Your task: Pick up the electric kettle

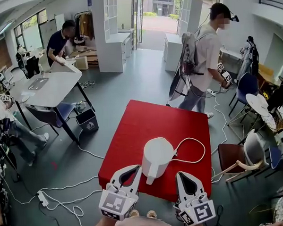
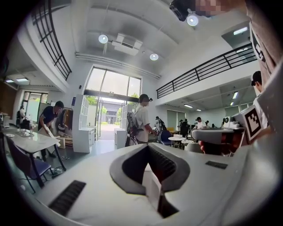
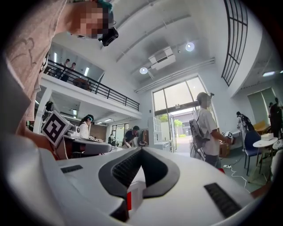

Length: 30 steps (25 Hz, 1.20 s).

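— At bottom centre of the head view, how do the jaws stand?
— Closed, both pairs. The left hand-held gripper [image 1: 136, 168] and the right hand-held gripper [image 1: 181, 174] each have their jaws together on nothing.
— And the kettle?
— The kettle [image 1: 157, 157] stands upright at the lower middle of the frame, on the red desk [image 1: 133, 129], between the two tips. Its cord [image 1: 196, 141] loops off to the right.

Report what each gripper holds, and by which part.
Nothing. Left gripper and right gripper are shut and empty; the electric kettle stands free on the table.
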{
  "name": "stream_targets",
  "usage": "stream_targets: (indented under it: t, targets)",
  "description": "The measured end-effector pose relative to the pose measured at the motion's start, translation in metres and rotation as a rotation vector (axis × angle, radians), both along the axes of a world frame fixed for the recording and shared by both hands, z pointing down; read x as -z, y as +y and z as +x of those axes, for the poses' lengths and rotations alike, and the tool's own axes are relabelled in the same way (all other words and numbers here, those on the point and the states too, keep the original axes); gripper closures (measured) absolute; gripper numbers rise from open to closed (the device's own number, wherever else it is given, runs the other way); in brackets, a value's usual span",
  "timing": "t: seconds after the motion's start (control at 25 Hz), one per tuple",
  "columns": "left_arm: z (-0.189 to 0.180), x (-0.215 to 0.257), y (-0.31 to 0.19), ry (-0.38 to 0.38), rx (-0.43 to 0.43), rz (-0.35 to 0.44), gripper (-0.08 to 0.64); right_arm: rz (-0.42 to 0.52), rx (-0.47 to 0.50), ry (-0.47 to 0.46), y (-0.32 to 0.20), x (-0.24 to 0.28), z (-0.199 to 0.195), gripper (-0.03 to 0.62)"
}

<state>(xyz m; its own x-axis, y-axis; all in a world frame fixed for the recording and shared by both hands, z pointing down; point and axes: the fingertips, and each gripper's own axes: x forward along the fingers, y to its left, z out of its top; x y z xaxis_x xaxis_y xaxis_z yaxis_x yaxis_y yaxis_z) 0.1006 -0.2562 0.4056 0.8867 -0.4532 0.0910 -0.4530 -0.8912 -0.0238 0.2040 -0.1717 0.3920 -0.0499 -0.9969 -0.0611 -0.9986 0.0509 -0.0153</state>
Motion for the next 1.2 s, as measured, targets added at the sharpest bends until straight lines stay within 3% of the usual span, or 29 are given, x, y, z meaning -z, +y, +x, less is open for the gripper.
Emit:
stream_targets:
  t: [0.32,0.36,0.44,0.48,0.56,0.6,0.76,1.2]
  targets:
    - [0.0,-0.004,-0.008,0.002,0.046,-0.01,0.563,0.01,0.056,-0.004,-0.009,-0.005,0.004,0.585]
    - [0.001,-0.004,-0.008,0.003,0.047,-0.008,0.563,0.01,0.053,-0.001,-0.009,-0.006,0.006,0.548]
    - [0.005,-0.003,-0.01,0.006,0.047,-0.007,0.563,0.006,0.045,-0.004,-0.01,-0.007,0.01,0.537]
    - [0.006,-0.002,-0.01,0.007,0.047,-0.008,0.563,0.0,0.046,-0.015,-0.011,-0.008,0.012,0.503]
    - [0.008,-0.002,-0.009,0.004,0.046,-0.01,0.563,-0.011,0.065,-0.044,-0.014,-0.01,0.012,0.319]
    - [0.009,-0.003,-0.009,0.002,0.046,-0.01,0.563,-0.014,0.079,-0.051,-0.014,-0.01,0.011,0.308]
    - [0.009,-0.005,-0.011,0.0,0.052,-0.011,0.563,-0.013,0.145,-0.036,-0.017,-0.013,-0.001,0.353]
    - [0.002,-0.012,-0.019,-0.019,0.082,-0.032,0.563,-0.094,0.299,-0.072,-0.025,-0.064,-0.026,0.362]
